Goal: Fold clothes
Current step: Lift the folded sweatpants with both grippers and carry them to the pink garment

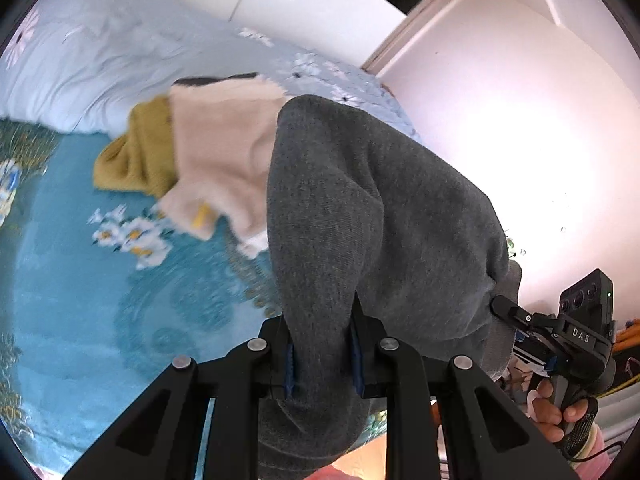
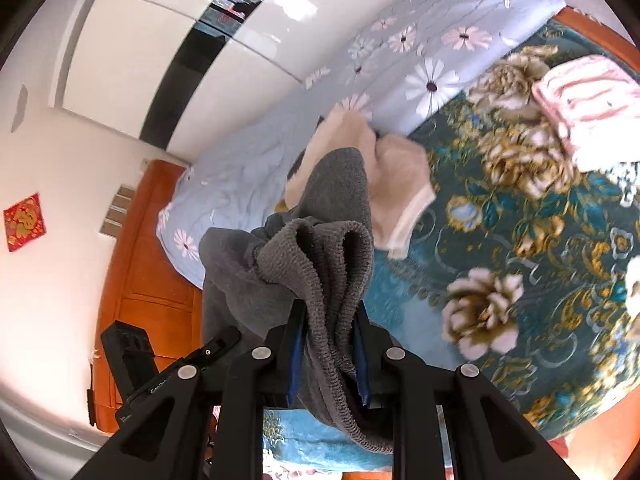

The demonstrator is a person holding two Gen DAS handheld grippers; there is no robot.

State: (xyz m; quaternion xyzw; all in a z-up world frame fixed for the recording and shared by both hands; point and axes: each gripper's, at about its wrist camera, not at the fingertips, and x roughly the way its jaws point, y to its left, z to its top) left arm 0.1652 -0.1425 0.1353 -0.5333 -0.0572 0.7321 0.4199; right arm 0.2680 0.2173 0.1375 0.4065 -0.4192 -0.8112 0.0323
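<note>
Bed [image 1: 72,320]: one cream garment [image 1: 224,152], one mustard garment [image 1: 136,156]; both tongs [image 1: 322,354] [image 2: 328,354] clamp one grey garment [image 1: 360,216].

Four garments, perhaps — grey [image 1: 360,208], cream [image 1: 224,152], mustard [image 1: 136,156], pink-striped [image 2: 584,108].

Home bedroom, floral bedspread [image 2: 540,240], daisy duvet [image 2: 400,68], glossy wardrobe [image 2: 160,40]

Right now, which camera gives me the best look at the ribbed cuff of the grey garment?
The right wrist view: the ribbed cuff sits bunched just ahead of the right gripper, its jaws shut on it. The left wrist view shows mostly the grey garment body, with only a paler edge beside the right gripper.
</note>
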